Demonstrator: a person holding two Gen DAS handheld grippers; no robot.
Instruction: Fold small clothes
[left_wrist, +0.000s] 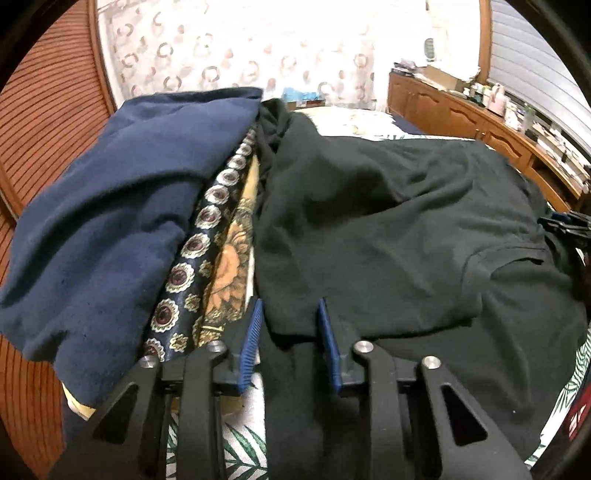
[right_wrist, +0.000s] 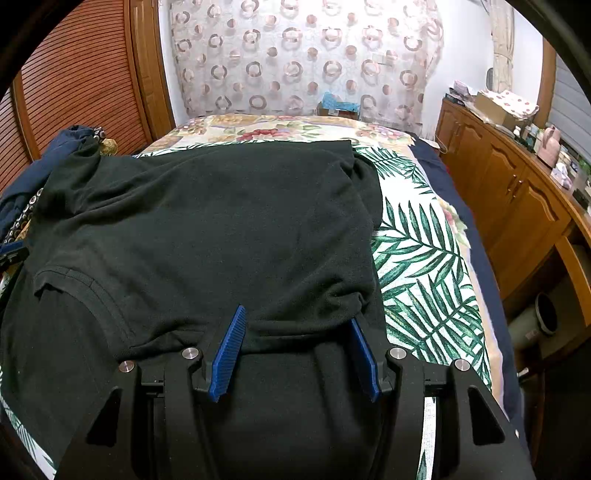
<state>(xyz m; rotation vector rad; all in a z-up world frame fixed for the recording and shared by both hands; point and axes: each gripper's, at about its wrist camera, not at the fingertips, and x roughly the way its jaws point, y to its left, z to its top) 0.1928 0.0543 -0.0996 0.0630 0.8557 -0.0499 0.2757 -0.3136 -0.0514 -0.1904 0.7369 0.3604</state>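
Observation:
A black T-shirt (left_wrist: 388, 221) (right_wrist: 203, 221) lies spread on the bed, with one side folded over so a sleeve seam shows on top. My left gripper (left_wrist: 290, 317) sits at the shirt's near left edge, its blue pads narrowed on a fold of black cloth. At the near right edge, my right gripper (right_wrist: 297, 321) holds a wider bunch of the same shirt between its pads, and the cloth puckers at the right pad. Each gripper shows only as a dark tip at the edge of the other's view.
A navy garment (left_wrist: 103, 206) and a patterned cloth (left_wrist: 207, 240) are heaped left of the shirt. The leaf-print bedcover (right_wrist: 417, 258) lies bare on the right. A wooden cabinet (right_wrist: 517, 206) runs along the right wall. Louvred wooden doors (right_wrist: 74, 81) stand at the left.

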